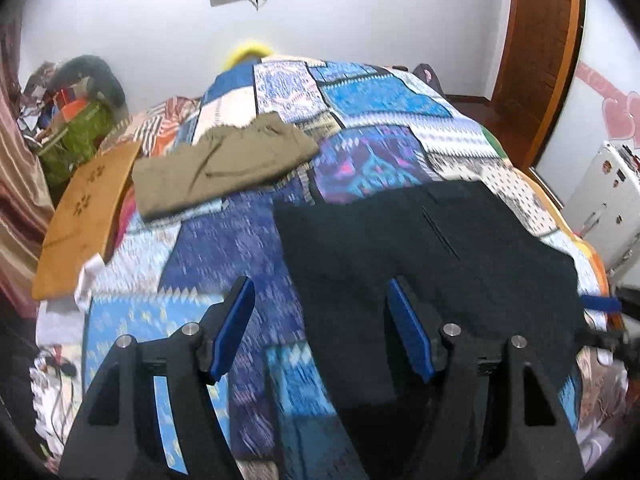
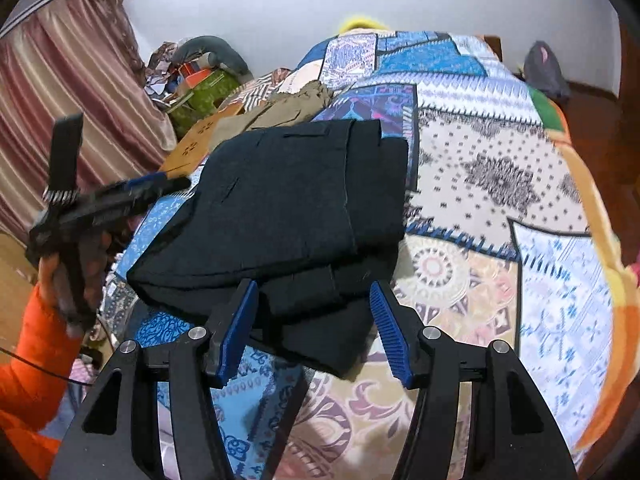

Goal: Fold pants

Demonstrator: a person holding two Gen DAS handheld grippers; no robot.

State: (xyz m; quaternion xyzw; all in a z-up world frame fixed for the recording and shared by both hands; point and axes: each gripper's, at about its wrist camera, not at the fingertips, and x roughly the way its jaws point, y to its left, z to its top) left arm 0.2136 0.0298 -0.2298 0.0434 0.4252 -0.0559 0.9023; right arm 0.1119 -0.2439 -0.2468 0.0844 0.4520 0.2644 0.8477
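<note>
The folded dark navy fabric pants (image 2: 280, 216) are found lying flat on the patchwork patterned bedspread (image 2: 500, 184), while the left gripper (image 1: 320, 320) and right gripper (image 2: 314, 322) are held spread apart above them, nothing clasped.

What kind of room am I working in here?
Most likely a bedroom in a home: a bed under a patchwork quilt carries the dark pants, a curtain hangs at one side, and a wooden door stands beyond.

Black pants (image 2: 280, 208) lie on a patchwork bedspread (image 2: 500, 184) — blues, cream, orange; olive-khaki pants (image 1: 216, 164) at ten o'clock — orange sleeve (image 2: 28, 368), pink striped curtain (image 2: 76, 80).
</note>
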